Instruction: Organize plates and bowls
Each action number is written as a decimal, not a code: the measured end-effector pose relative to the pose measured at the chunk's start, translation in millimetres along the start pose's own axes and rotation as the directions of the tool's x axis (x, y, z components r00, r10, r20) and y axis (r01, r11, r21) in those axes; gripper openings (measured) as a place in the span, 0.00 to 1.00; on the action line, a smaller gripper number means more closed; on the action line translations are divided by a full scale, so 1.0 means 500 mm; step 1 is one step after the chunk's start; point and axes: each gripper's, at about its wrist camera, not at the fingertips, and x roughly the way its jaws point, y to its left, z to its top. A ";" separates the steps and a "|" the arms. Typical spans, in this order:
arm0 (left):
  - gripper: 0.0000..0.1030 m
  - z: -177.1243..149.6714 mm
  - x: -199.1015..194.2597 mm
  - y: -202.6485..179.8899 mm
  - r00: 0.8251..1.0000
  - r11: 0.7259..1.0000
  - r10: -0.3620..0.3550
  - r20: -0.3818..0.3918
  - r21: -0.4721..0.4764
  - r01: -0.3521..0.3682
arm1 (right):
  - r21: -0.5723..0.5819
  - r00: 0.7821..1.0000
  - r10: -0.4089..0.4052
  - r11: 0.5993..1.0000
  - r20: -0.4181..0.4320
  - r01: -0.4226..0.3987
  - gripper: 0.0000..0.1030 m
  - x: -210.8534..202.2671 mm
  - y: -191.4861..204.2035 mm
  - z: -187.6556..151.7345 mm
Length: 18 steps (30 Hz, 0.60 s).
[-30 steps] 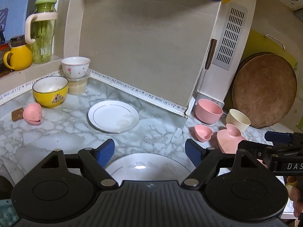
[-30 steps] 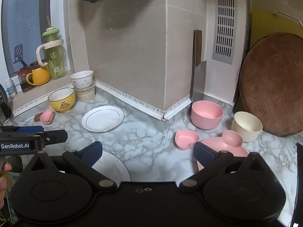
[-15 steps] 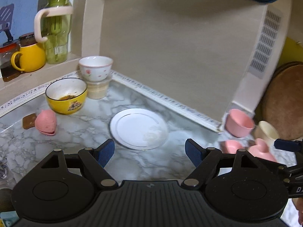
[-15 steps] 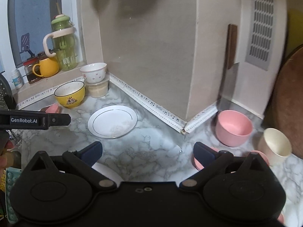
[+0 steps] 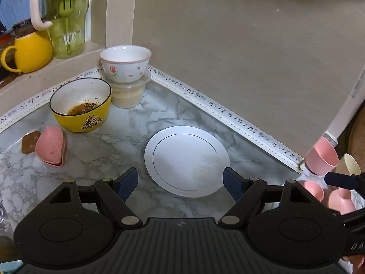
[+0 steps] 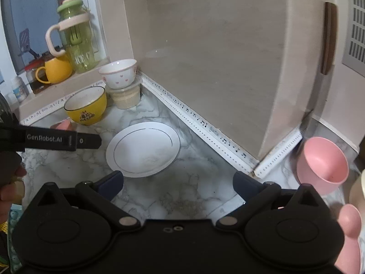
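Note:
A white plate [image 5: 186,159] with a thin dark ring lies on the marble counter; it also shows in the right wrist view [image 6: 142,148]. My left gripper [image 5: 180,182] is open, low over the plate's near edge, empty. My right gripper [image 6: 178,181] is open and empty, just near and right of the plate. A yellow bowl [image 5: 81,105] with dark residue stands left. A white flowered bowl [image 5: 125,64] sits on a lidded tub [image 5: 129,92]. A pink bowl [image 6: 322,162], pink heart dishes [image 5: 52,146] and a cream cup [image 5: 351,164] stand around.
A green handled bottle [image 6: 75,38] and yellow mug [image 6: 56,70] stand on the window ledge. The beige wall corner [image 6: 257,159] juts out between the plate and the pink bowl. A knife [image 6: 319,73] leans on the wall. The left gripper's body [image 6: 61,140] crosses the right view.
Both grippers moved forward and left toward the white plate, which now looks larger and closer. The near large plate has dropped out of view. Both stay open.

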 end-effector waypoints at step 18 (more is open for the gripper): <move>0.79 0.057 0.175 0.081 0.994 0.996 -0.008 -0.112 -0.094 -0.003 | 0.114 0.992 0.029 0.993 -0.127 -0.014 0.75 0.168 -0.001 0.053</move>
